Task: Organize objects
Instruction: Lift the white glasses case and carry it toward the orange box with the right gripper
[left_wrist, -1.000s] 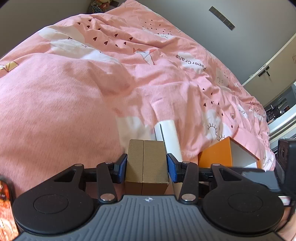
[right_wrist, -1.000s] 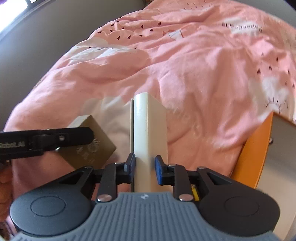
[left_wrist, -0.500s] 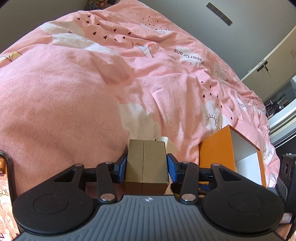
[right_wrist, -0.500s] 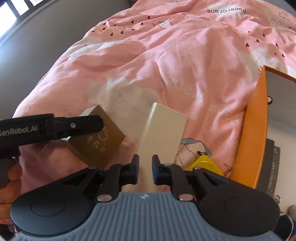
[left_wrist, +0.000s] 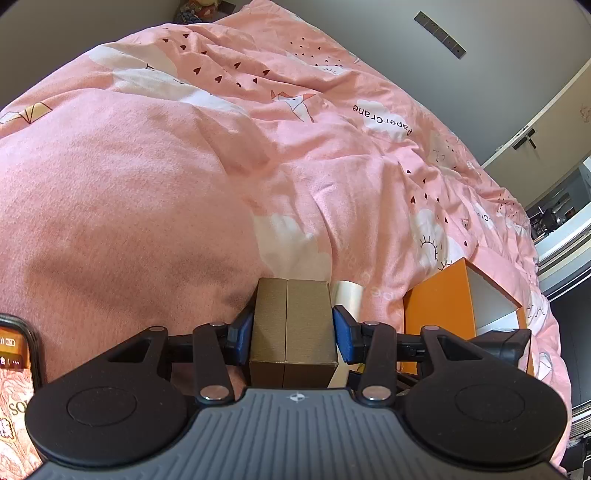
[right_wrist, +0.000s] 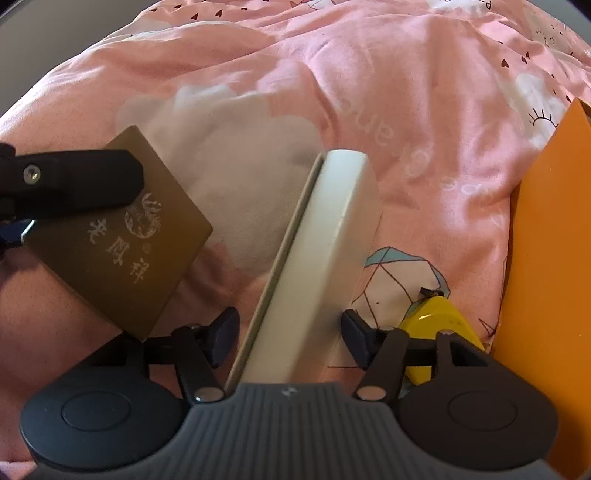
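Observation:
My left gripper (left_wrist: 293, 334) is shut on a gold-brown box (left_wrist: 293, 325) and holds it above the pink bed. The same box (right_wrist: 122, 236), with white Chinese lettering, shows at the left of the right wrist view, clamped by a left finger (right_wrist: 74, 181). My right gripper (right_wrist: 290, 334) is open, its jaws wide apart around a cream flat box (right_wrist: 314, 266) that lies on the quilt. The cream box's end (left_wrist: 347, 295) peeks out behind the gold box in the left wrist view. An orange open box (left_wrist: 439, 314) stands on the bed at the right.
A pink patterned quilt (left_wrist: 184, 184) covers the whole bed. A yellow object (right_wrist: 439, 328) lies beside the orange box's wall (right_wrist: 550, 295). A phone (left_wrist: 14, 387) is at the left edge. Grey walls and a doorway lie beyond the bed.
My right gripper has opened and let go of the cream box, which now lies tilted on the quilt. My left gripper still holds the gold box, shifted slightly.

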